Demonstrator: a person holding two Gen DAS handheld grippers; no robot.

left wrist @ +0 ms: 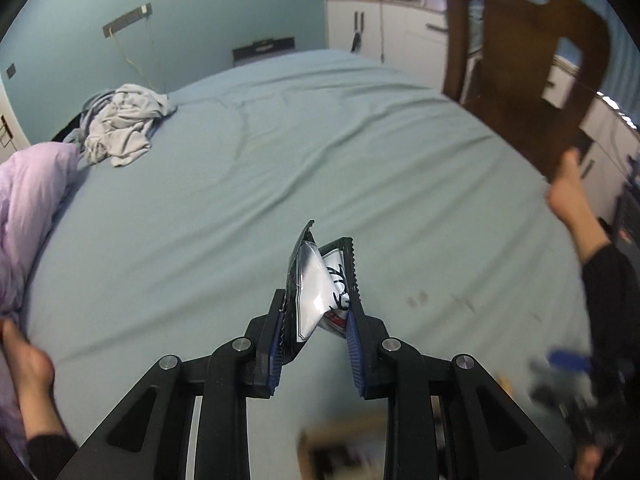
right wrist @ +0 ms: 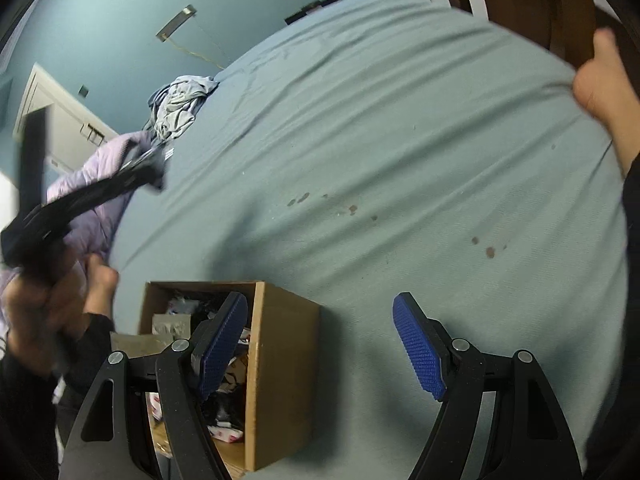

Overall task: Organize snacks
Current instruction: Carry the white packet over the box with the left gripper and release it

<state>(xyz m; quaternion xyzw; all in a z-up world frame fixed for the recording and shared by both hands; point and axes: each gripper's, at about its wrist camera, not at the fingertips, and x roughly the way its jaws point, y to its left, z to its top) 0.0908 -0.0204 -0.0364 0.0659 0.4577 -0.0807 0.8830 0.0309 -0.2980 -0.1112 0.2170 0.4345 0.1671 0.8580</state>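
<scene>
A small snack packet (left wrist: pixel 316 292), silver and black with some red print low down, is clamped between the fingers (left wrist: pixel 272 336) of the left gripper (left wrist: pixel 316 312); it stands almost upright, its torn top edge rising above the finger tips, and it is held in the air above the bed (left wrist: pixel 280 152). The cardboard box (right wrist: pixel 280 360) sits on the bed at the near edge, open at the top, and it holds a loose heap of small wrappers (right wrist: pixel 228 432) (white, red and dark ones; I cannot tell them apart one by one). The right gripper (right wrist: pixel 320 344) has its blue fingers (right wrist: pixel 416 348) wide apart with nothing between them; its left finger shows in front of the box opening, the other one over the bare sheet beside the box. In the right wrist view the left gripper appears only as a dark blur at the left, in a hand (right wrist: pixel 36 304). The sheet is pale blue-green, wrinkled, with a few small brown spots (right wrist: pixel 352 210). A crumpled grey cloth (left wrist: pixel 120 128) lies at the far corner and a lilac duvet (left wrist: pixel 28 200) at the left side. A brown wooden chair (left wrist: pixel 528 64) stands beside the bed on the right, with bare toes (left wrist: pixel 564 188) near it, and behind are a teal wall (left wrist: pixel 200 12) and white cabinets (left wrist: pixel 384 32).
</scene>
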